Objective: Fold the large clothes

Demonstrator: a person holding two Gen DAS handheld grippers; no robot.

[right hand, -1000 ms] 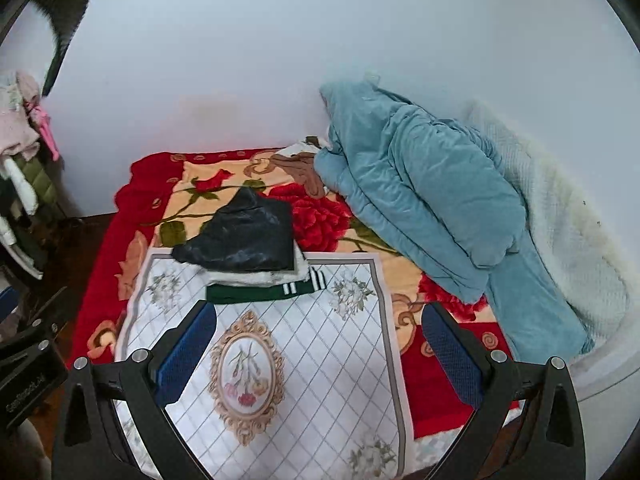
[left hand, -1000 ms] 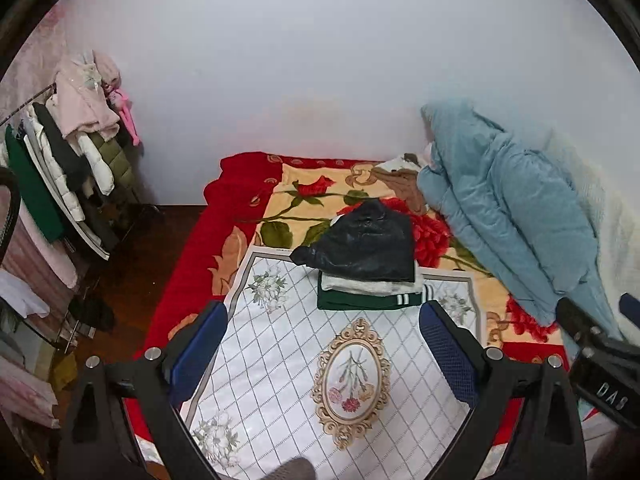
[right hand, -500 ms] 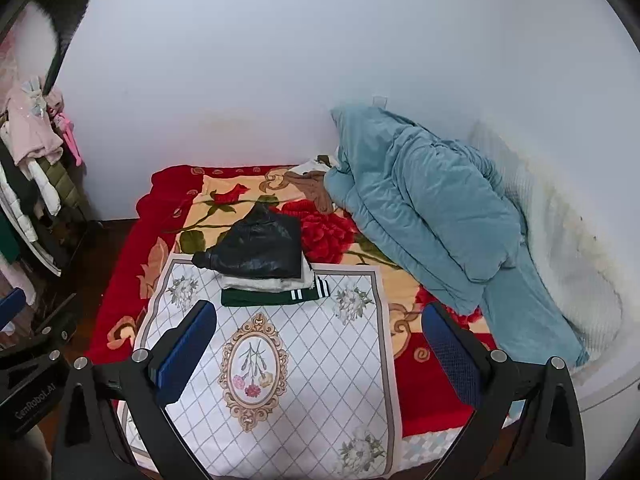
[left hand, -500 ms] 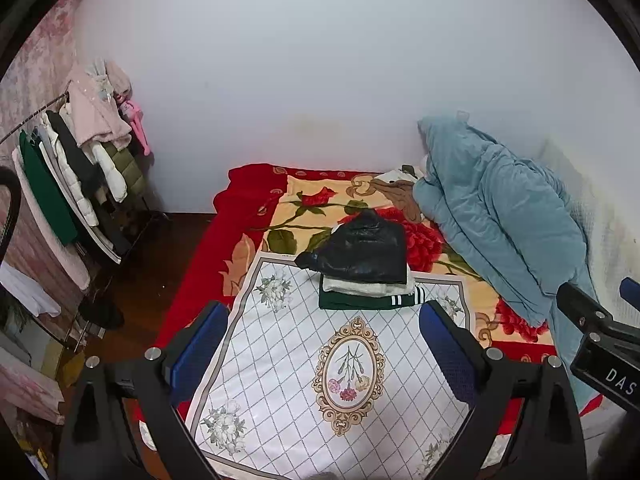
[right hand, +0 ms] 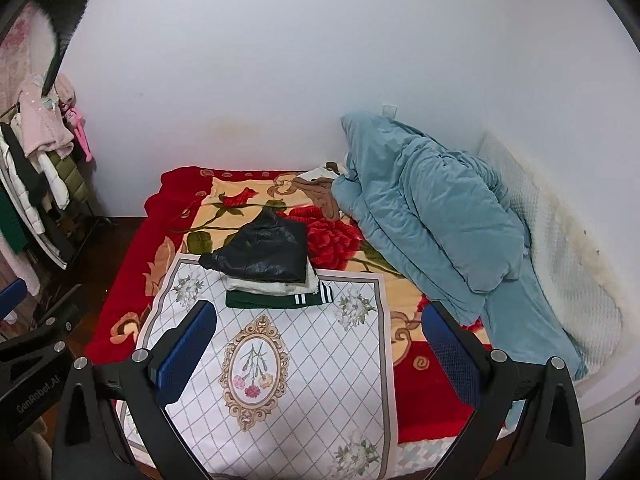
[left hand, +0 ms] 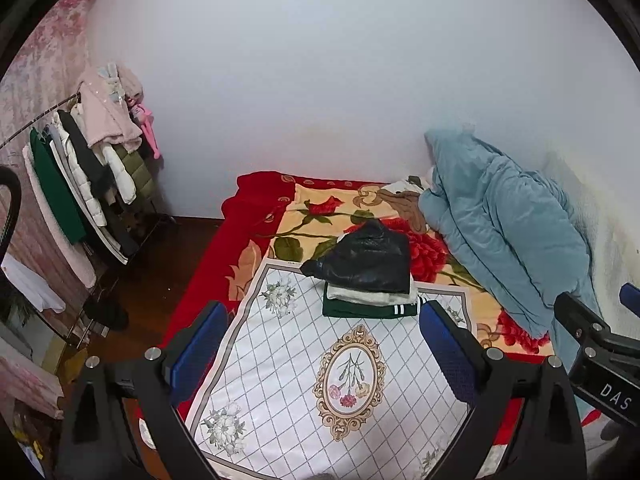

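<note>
Clothes hang on a rack (left hand: 92,184) that the left view shows in full; the right view catches only part of it but takes in more of the blue quilt (right hand: 436,224). A folded stack (left hand: 370,276) lies on the white mat (left hand: 304,380) on the bed, well ahead of both tools. Left tool (left hand: 320,344) and right tool (right hand: 320,344) stand spread wide, holding nothing.

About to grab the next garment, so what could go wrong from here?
The folded stack looks uneven: the black jacket overhangs the white and green layers, so a brush could topple it. Both claws, left and right, are open and empty, and the clothes rack sits across bare floor.
</note>
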